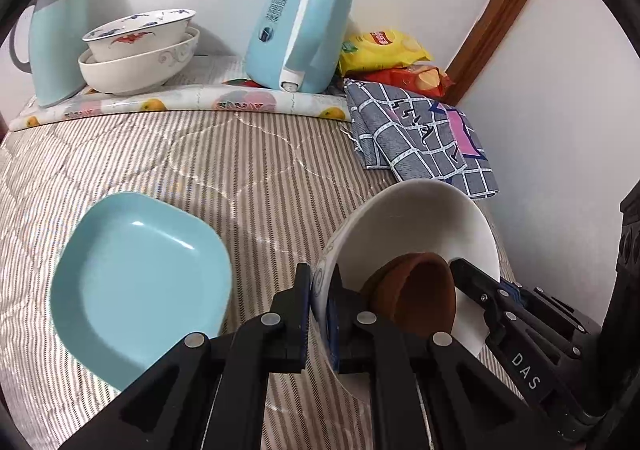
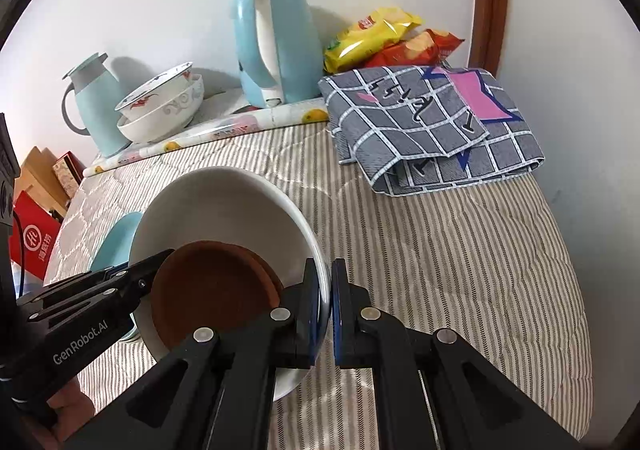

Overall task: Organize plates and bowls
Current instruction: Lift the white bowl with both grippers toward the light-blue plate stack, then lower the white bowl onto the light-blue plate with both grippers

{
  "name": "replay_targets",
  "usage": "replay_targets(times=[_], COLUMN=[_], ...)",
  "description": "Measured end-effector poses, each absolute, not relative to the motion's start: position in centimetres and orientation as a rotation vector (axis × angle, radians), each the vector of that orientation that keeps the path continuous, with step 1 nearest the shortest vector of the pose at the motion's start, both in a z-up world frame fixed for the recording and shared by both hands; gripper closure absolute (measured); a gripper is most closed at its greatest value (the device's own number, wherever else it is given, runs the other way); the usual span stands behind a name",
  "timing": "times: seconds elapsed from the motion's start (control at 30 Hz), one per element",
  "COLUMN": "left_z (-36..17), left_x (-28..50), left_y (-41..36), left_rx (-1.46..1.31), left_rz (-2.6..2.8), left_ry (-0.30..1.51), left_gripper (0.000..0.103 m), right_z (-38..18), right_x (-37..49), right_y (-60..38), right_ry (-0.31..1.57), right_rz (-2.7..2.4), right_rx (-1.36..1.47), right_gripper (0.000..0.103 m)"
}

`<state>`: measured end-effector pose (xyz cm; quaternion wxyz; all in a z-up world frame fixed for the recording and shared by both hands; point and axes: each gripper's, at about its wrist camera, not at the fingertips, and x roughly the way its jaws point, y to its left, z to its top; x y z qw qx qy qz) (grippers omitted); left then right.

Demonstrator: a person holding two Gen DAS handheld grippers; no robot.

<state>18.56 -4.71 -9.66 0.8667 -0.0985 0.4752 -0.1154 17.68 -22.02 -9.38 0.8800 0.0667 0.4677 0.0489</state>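
Note:
A white bowl (image 1: 432, 217) (image 2: 224, 201) hangs tilted just above the striped bedding, and brown dishes (image 1: 424, 294) (image 2: 212, 290) are nested inside it. My left gripper (image 1: 320, 282) is shut on its left rim. On the opposite rim my right gripper (image 2: 325, 290) is shut as well. Each view shows the other gripper's finger (image 1: 476, 282) (image 2: 144, 270) across the bowl. A light blue square plate (image 1: 140, 282) (image 2: 116, 242) lies flat on the bedding to the left of the bowl. Two patterned white bowls (image 1: 140, 49) (image 2: 160, 109) sit stacked at the back left.
At the back stand a light blue kettle (image 1: 300, 25) (image 2: 272, 49) and a blue jug (image 1: 56, 37) on a fruit-print mat (image 1: 180, 101). A folded checked cloth (image 1: 420, 133) (image 2: 432, 121) and snack bags (image 2: 384, 37) lie back right, near the wall. Red boxes (image 2: 32, 242) sit beyond the left edge.

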Motion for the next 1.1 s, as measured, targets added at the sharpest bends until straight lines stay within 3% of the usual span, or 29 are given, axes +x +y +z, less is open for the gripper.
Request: replay_targets(times=[1.1], left_z=[-7.8], left_x=[16.8], left_y=[5.0], left_rx=[-0.265], left_rz=[-0.141], left_ry=[0.930], left_gripper=[0.095], right_z=[-6.8], right_x=[17.9], right_y=[-12.5], right_ry=[0.946], right_rz=[0.204], right_rx=[0.078], right_gripper=[0.097])
